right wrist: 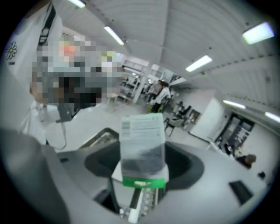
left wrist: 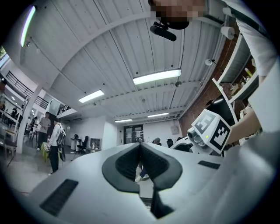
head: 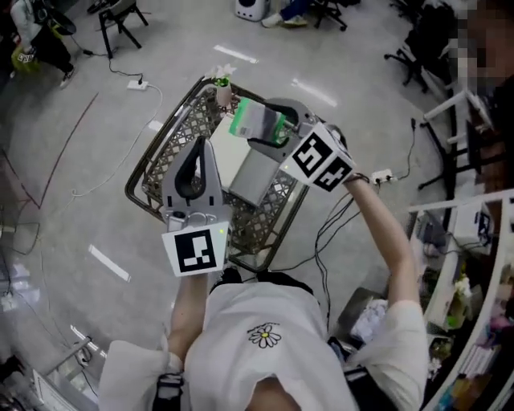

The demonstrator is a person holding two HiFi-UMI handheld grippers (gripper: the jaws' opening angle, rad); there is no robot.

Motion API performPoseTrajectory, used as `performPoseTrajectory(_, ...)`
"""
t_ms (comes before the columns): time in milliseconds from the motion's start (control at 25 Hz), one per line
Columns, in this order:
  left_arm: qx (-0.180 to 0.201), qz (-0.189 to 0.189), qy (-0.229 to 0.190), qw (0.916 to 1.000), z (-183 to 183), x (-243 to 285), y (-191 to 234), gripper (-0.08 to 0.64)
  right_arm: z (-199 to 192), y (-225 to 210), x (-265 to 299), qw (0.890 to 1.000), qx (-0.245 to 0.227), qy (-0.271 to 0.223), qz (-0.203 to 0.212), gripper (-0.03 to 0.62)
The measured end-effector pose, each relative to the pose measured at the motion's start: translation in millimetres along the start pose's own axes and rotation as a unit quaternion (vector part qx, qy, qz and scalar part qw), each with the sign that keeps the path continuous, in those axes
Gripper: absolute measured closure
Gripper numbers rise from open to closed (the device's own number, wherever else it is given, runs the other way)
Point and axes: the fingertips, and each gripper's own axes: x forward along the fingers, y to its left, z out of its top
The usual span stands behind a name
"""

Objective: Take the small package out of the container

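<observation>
A small clear package with green ends (head: 255, 120) is lifted above the far part of the wire basket (head: 152, 164), with my right gripper (head: 271, 138) shut on its lower end. In the right gripper view the package (right wrist: 142, 146) stands upright between the jaws of the right gripper (right wrist: 142, 177), its printed label on top. My left gripper (head: 206, 148) hovers over the basket's near left side, shut with nothing in it. In its own view the left gripper (left wrist: 141, 146) points up toward the ceiling, pads together.
A flat white box (head: 255, 175) lies inside the basket, and a small bottle (head: 222, 90) stands at its far corner. Cables and power strips (head: 138, 83) run across the floor. Shelving (head: 474, 233) stands at the right, and chairs (head: 120, 16) stand farther off.
</observation>
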Motion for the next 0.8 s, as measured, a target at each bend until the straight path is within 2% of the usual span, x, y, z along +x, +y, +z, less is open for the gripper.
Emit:
performPoseTrajectory(120, 0.006, -0.020, -0.004, 0.9998, 15.7, -3.0, -15.7, 0.534, 15.8, -12.1, -38.1, 0.992, 0.064, -0.052, -0.094, 0.277)
performPoseTrajectory(200, 0.011, -0.034, -0.009, 0.9993, 26.0, -4.2, -27.0, 0.534, 20.6, -19.9, -67.5, 0.977, 0.113, -0.087, -0.160, 0.277)
performPoseTrajectory(320, 0.008, -0.050, -0.020, 0.9985, 39.4, -6.0, -43.8, 0.535, 18.2, -27.2, -112.5, 0.941, 0.189, -0.141, -0.244, 0.277)
performPoseTrajectory(480, 0.007, -0.076, -0.013, 0.9970, 36.7, -12.3, -68.2, 0.535, 3.8, -19.6, -163.1, 0.891, 0.249, -0.193, -0.327, 0.277)
performPoseTrajectory(680, 0.008, -0.089, 0.003, 0.9960, 26.4, -12.9, -79.7, 0.535, -14.0, 8.0, -201.0, 0.834, 0.302, -0.240, -0.395, 0.277)
performPoseTrajectory(800, 0.007, -0.088, -0.002, 0.9961, 27.5, -10.1, -80.9, 0.534, -28.6, 20.3, -213.0, 0.809, 0.327, -0.252, -0.419, 0.277)
